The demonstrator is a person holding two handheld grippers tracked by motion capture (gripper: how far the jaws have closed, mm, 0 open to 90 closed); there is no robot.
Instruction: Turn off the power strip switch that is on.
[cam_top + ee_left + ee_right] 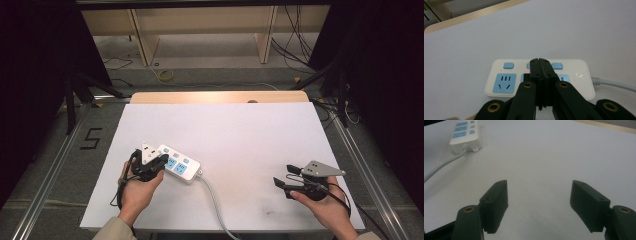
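A white power strip with blue sockets and blue switches lies flat on the white table top, left of centre. Its grey cable runs off toward the table's front edge. My left gripper hovers over the strip's left half, held from below by a hand. In the left gripper view its jaws are shut together with nothing between them, their tips over the middle blue switch of the strip. Whether the tips touch the switch I cannot tell. My right gripper stands open near the front right, empty.
The power strip and its cable show at the far upper left of the right gripper view. A wooden table edge runs along the back. Beyond it are floor cables and shelf legs.
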